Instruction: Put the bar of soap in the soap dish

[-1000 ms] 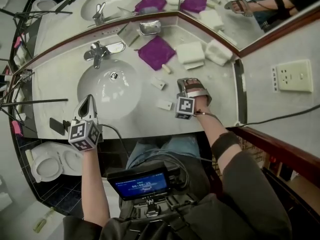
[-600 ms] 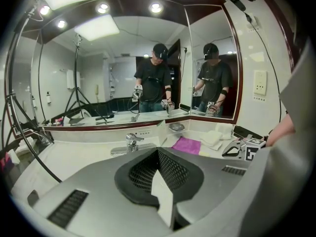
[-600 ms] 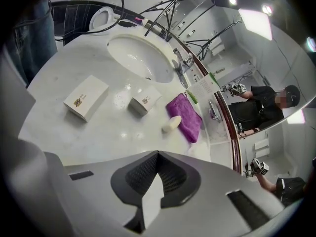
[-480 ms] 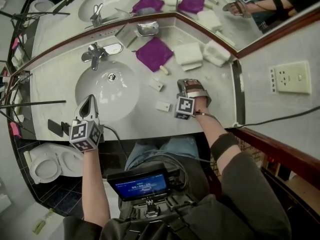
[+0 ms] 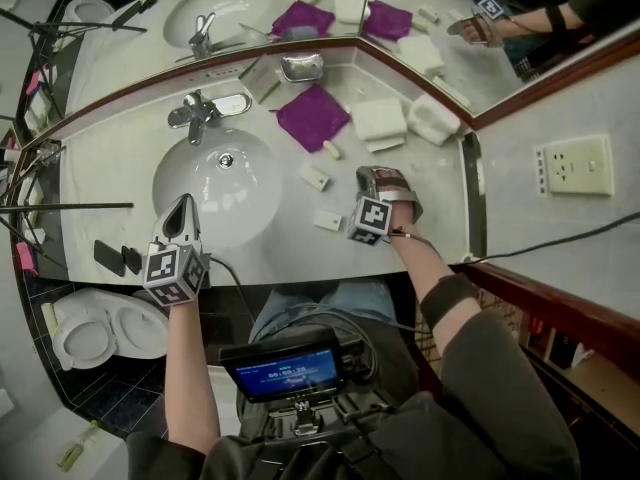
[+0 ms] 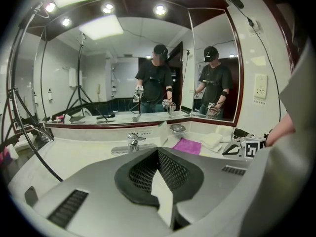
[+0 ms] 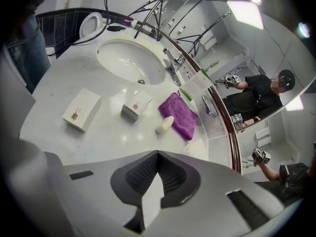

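Closed, empty left tongs (image 6: 158,152) before faucet (image 6: 132,143); purple cloth (image 6: 186,145) beyond

1. Left gripper (image 6: 158,154) body is blocking the sink basin (image 5: 235,193) in its own view; only the faucet (image 6: 129,143) is showing.
2. Box (image 7: 81,110) print is coming through too small to read.
3. Soap dish (image 5: 301,66) interior is resolving too small to tell.

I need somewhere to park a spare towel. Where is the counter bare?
Bare: the counter left of the basin, and its right end, between the right gripper and the wall. Crowded: the middle, around the purple cloth, bar of soap and two small boxes.
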Available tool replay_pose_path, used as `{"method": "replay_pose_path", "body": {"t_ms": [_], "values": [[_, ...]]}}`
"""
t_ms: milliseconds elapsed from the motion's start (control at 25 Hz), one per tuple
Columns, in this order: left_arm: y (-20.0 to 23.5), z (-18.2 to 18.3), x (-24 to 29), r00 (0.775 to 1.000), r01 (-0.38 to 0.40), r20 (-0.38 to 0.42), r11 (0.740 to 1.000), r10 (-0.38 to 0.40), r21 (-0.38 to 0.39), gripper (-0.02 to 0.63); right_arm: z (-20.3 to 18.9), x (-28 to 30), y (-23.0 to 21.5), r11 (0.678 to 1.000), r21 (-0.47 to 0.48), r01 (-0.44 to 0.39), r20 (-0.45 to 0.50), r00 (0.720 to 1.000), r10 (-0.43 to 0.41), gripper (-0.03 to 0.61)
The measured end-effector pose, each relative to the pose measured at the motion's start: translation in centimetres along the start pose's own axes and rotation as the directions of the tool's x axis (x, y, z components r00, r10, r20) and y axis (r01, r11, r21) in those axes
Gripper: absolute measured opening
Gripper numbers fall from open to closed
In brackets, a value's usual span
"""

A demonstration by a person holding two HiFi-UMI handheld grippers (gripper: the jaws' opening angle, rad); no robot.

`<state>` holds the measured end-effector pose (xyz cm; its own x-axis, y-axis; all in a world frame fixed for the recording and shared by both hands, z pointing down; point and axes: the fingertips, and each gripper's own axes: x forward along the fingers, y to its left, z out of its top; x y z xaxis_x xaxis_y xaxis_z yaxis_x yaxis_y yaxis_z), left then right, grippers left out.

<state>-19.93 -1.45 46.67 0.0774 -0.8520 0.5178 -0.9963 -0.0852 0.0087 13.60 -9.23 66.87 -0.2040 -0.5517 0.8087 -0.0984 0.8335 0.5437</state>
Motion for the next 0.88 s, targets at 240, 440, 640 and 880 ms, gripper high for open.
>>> {"method": "replay_pose_path", "body": {"t_ms": [240,440,640,880], "values": [[-0.3,0.6,0.1,1.000,0.022,0.016,1.000,-0.022,-0.016,0.001,0.5,-1.7,-2.9,0.985,0.170,0.016,0.012,1.000,-0.018,0.017],[-0.5,0.9,0.2,0.999,0.044,0.028,0.999,-0.043,-0.019,0.001,-0.1,-3.0,-4.1,0.934,0.358,0.002,0.007,1.000,-0.004,0.017],[-0.2,0.6,0.3,0.998,0.061,0.030,0.998,-0.060,-0.024,0.001,-0.7,-4.1,-4.4,0.822,0.568,-0.031,0.016,1.000,0.026,0.017],[0.3,0.9,0.4,0.996,0.085,0.039,0.996,-0.084,-0.014,0.001,-1.4,-5.3,-3.9,0.678,0.733,-0.052,0.027,0.999,0.047,0.017]]}}
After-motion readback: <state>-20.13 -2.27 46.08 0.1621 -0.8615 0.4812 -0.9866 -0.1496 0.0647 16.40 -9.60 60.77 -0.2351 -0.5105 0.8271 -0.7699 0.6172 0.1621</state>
